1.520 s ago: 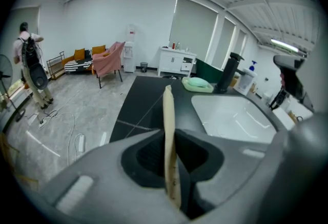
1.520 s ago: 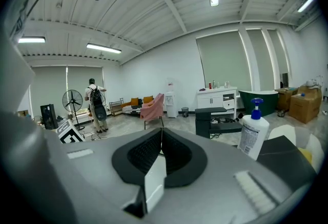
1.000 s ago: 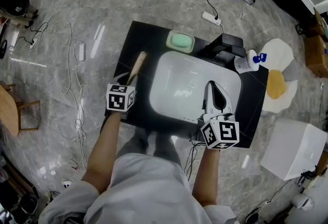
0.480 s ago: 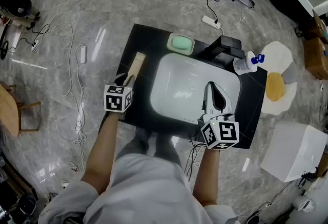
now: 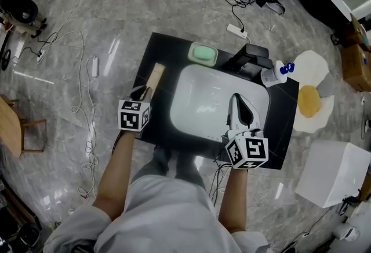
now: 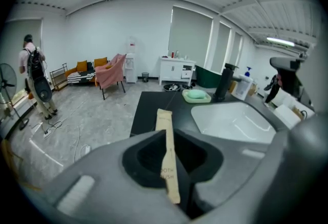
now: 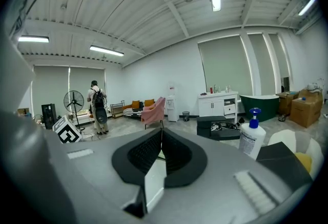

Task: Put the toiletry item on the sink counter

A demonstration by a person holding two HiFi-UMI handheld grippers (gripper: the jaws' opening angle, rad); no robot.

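My left tool (image 5: 141, 94) grips the near end of the wrapped toothbrush (image 6: 165, 136) along the left edge of the surface (image 5: 152, 43), so letting go carelessly could tip it onto the floor (image 5: 69, 43); my right tool (image 5: 239, 106) hangs clenched, empty, over the basin (image 5: 203, 101).

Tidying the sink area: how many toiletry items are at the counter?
3: a wrapped toothbrush in the left claw over the left side of the counter, green soap at the back edge, a pump bottle at the back right corner. None seems hidden.

Left gripper (image 5: 143, 94), right gripper (image 5: 237, 99), both clamped.
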